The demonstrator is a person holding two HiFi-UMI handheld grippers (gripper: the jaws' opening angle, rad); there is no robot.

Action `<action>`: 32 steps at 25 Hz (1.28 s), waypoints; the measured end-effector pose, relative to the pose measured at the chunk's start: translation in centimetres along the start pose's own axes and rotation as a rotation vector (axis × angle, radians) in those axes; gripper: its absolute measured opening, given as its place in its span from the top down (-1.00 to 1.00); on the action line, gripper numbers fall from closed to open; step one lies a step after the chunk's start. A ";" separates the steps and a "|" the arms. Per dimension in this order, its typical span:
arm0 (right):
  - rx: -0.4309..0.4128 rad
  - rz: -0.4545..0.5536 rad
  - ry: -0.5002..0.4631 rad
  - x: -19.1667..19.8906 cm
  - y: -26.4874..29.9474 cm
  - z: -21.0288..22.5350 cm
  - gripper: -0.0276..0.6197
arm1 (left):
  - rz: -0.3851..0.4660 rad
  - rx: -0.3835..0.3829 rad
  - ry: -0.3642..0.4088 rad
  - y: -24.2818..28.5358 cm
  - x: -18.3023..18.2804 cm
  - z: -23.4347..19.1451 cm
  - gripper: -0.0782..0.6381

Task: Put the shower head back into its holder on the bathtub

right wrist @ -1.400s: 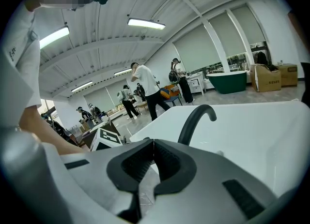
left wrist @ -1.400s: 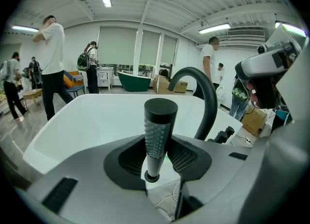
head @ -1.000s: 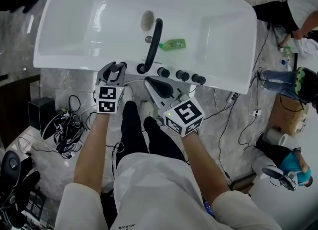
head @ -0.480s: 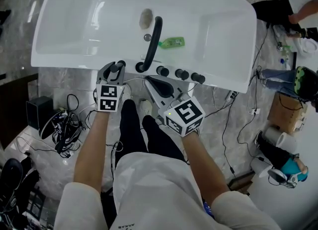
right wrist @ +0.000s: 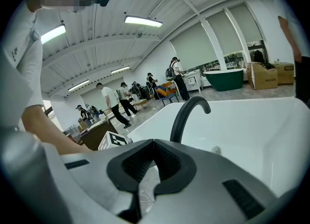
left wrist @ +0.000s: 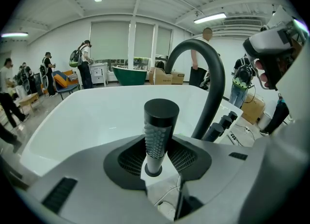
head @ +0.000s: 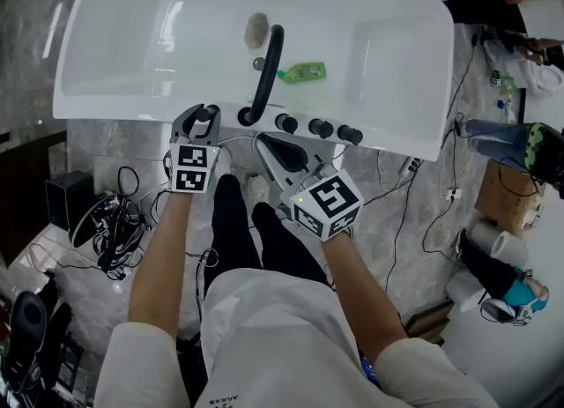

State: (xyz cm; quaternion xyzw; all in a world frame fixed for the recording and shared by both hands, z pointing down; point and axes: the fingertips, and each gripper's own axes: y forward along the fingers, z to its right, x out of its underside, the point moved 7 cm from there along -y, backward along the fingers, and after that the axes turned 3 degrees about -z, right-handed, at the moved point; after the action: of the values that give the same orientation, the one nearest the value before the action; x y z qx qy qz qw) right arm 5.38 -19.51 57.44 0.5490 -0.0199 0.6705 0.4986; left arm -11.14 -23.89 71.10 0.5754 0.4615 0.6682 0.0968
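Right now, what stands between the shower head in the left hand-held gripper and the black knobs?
The curved black faucet, its base on the bathtub rim; the head view shows it.

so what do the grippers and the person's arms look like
The left gripper and right gripper are grey plastic, with black ribbed pads inside the fingers. Each carries a white cube with black square markers, the right one with a small green light. The person wears a white short-sleeved shirt.
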 end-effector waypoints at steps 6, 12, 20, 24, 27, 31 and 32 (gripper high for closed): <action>0.000 0.010 -0.013 0.1 -0.6 -0.9 0.86 | -0.015 0.016 -0.012 -0.4 0.5 0.2 0.30; -0.001 0.026 -0.030 -0.1 -1.6 -1.4 0.86 | -0.031 0.003 -0.004 -1.3 0.8 0.3 0.18; -0.034 0.062 -0.074 -0.9 -2.9 -2.2 0.86 | -0.019 -0.061 -0.053 -4.7 0.4 0.5 0.11; -0.050 0.093 -0.102 -1.4 -4.6 -3.3 0.86 | 0.031 -0.087 -0.088 -8.6 0.1 1.7 0.12; -0.058 0.117 -0.103 -1.4 -6.5 -4.3 0.86 | 0.078 -0.114 -0.107 -12.2 -0.2 3.2 0.34; -0.061 0.144 -0.091 -0.9 -9.1 -5.1 0.86 | 0.132 -0.113 -0.128 -16.5 -1.1 5.9 0.57; -0.065 0.152 -0.090 -0.9 -9.7 -5.3 0.86 | 0.145 -0.113 -0.130 -17.5 -1.4 6.6 0.62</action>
State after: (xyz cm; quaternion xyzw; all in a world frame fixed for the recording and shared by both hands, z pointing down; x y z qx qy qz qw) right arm 8.15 -12.16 49.60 0.5589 -0.1056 0.6800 0.4627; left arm -12.10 -11.75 56.81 0.6430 0.3729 0.6598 0.1104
